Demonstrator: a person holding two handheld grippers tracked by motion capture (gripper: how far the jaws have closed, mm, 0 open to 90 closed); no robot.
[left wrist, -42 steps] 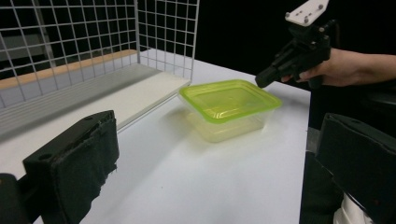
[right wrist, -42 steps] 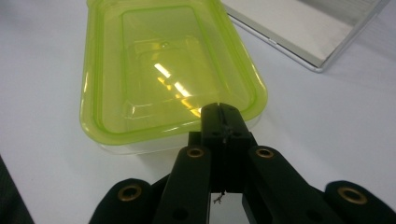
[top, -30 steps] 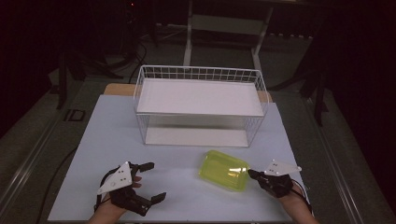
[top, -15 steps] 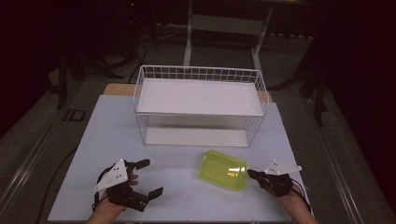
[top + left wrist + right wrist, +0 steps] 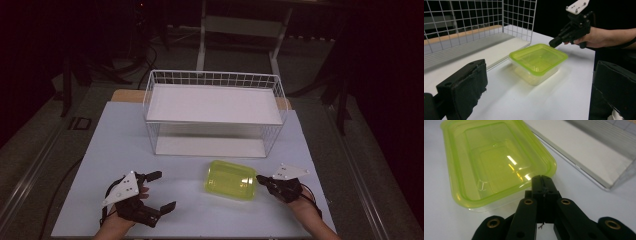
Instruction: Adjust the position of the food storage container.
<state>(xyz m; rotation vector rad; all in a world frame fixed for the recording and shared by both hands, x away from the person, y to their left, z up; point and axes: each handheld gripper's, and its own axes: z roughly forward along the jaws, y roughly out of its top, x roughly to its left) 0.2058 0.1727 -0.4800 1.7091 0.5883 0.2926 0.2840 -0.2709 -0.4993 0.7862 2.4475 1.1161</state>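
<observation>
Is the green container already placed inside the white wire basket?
No, the green container sits on the table in front of the wire basket, beside the right gripper.

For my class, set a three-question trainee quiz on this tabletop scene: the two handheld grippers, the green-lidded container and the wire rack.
1. True or false: the left gripper has its jaws spread apart.
2. Multiple choice: the green-lidded container sits
A. inside the wire rack
B. on the white table, in front of the rack
C. lifted off the table by a gripper
3. Fill in: the right gripper has its jaws pressed ____, with the tips at the container's rim.

Key: 1 true; 2 B; 3 together.
</observation>
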